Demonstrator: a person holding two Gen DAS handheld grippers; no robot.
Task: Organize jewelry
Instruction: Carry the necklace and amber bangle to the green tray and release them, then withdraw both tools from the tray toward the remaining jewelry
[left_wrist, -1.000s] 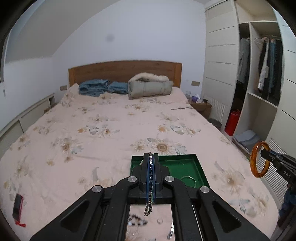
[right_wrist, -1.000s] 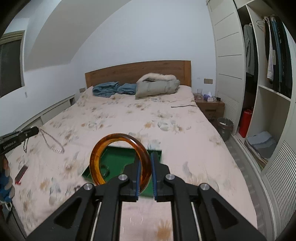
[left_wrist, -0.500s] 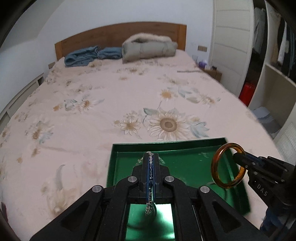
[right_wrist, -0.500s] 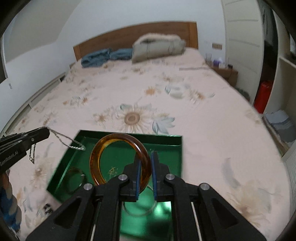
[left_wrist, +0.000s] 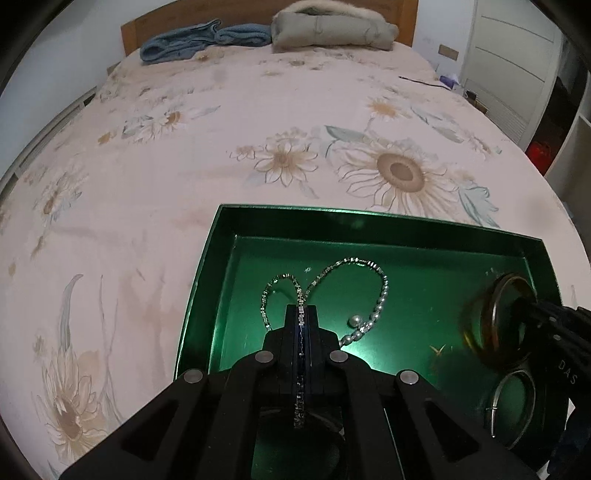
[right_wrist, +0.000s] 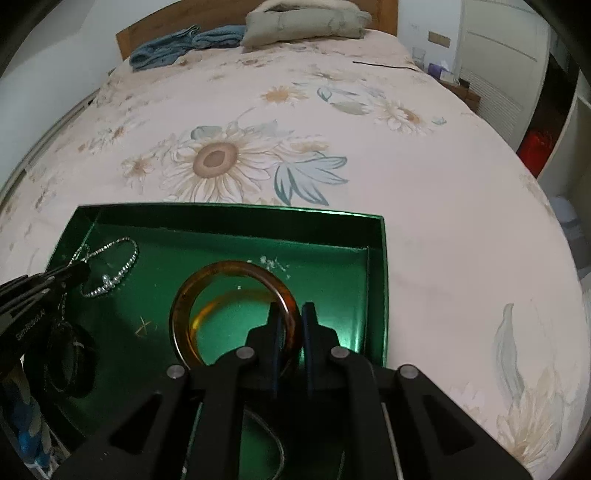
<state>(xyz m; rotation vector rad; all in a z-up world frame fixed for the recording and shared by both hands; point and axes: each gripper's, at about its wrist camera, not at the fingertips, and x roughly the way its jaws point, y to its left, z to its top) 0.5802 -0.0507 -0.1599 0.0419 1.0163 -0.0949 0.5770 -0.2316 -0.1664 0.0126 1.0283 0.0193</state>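
Spread over a wide bed (left_wrist: 221, 155) is a pale pink cover printed with sunflowers, and on it a shallow green tray (left_wrist: 369, 229) is set, with folded blue and grey bedding piled at the wooden headboard far behind.

Both grippers are pointed steeply down into the tray. The left gripper (left_wrist: 303, 314) is closed tight on a silver chain necklace (left_wrist: 380, 291), a short length of which is pinched between the pads; from the fingertips the rest is looped forward and to the right onto the green tray floor, where a small pearl-like bead (left_wrist: 355, 320) is seen just beside the chain. A loose tail of the chain hangs back along the jaw seam toward the camera.

The right gripper (right_wrist: 293, 314) is clamped on the rim of an amber bangle (right_wrist: 207, 280), which is held tilted, its ring extending left and forward of the fingertips over the right part of the tray. Whether its lower edge touches the tray floor cannot be told. In the left wrist view the same bangle (left_wrist: 491, 317) appears at the tray's right side, with a thin metal ring (left_wrist: 513, 402) lying in the near right corner.
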